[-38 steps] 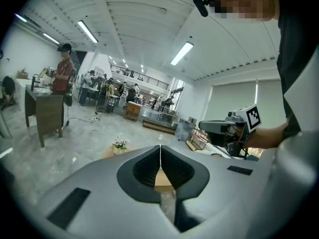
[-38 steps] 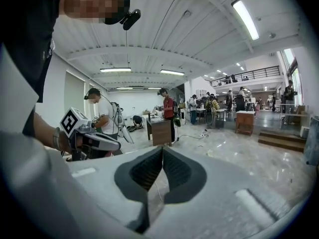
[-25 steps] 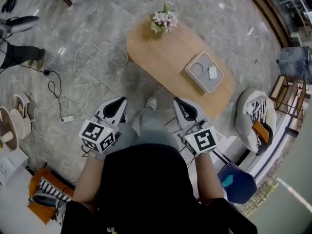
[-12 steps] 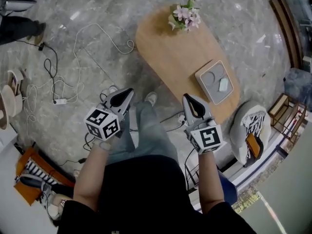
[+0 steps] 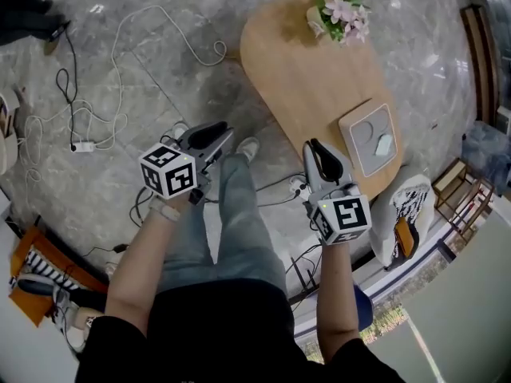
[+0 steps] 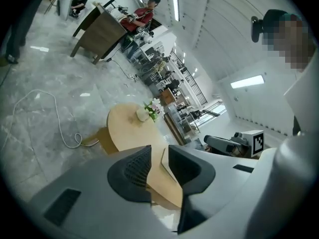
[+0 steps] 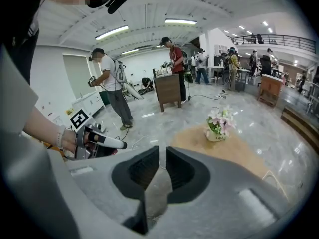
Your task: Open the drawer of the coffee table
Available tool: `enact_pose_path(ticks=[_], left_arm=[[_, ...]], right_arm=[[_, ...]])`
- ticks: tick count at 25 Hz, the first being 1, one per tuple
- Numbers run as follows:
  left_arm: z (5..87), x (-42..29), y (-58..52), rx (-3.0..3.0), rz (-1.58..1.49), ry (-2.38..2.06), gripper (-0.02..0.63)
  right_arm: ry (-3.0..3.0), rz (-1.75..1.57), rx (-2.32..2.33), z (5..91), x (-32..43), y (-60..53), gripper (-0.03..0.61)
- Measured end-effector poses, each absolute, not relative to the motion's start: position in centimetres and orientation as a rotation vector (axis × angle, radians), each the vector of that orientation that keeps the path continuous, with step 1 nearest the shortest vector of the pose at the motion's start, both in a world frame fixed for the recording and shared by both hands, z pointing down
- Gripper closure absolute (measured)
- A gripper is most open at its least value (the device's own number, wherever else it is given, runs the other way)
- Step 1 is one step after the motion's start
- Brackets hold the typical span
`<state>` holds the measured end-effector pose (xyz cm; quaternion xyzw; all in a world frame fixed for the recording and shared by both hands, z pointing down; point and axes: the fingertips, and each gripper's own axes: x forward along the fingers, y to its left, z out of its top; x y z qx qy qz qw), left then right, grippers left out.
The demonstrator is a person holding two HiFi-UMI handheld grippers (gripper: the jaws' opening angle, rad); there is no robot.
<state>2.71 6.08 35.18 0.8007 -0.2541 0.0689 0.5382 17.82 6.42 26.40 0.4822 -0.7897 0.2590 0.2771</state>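
Head view: grey marble floor [image 5: 136, 86] surrounds the oval wooden coffee table [image 5: 303, 62] at 1 o'clock, its drawer out of sight; flowers [image 5: 339, 14] and a tray [image 5: 369, 138] sit on top. Bare forearms hold the left gripper [image 5: 223, 130] at 9 o'clock and the right gripper [image 5: 314, 146] at 3, short of the table.

Left gripper view: jaws slightly parted, just opening, empty, table ahead.

Right gripper view: jaws likewise narrowly spread, just opening, empty, table at 2 o'clock.
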Motion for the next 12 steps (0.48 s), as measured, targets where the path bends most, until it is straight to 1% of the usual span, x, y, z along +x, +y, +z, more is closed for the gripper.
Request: enact_pose_path(ticks=[3,8,10,12], left_arm=[[38.4,3.0,5.8,1.870,0.081,-0.569,0.468],[43.7,3.3,6.5,1.831,-0.041,-0.528,0.371],[45.8,3.4,6.6,1.811,-0.099,-0.523,0.358],[47.9,3.4,6.5,1.789,-0.160,-0.527,0.327]], right_arm=[[-2.101,0.715,1.254,29.9,17.1,6.2,0.514],[-2.083,0.734,1.179,35.1,16.7,6.7,0.475],[-2.072,0.745,1.142,37.2,16.8,7.1,0.457],[-2.061,0.750,1.103,39.2,17.0,7.3,0.436]])
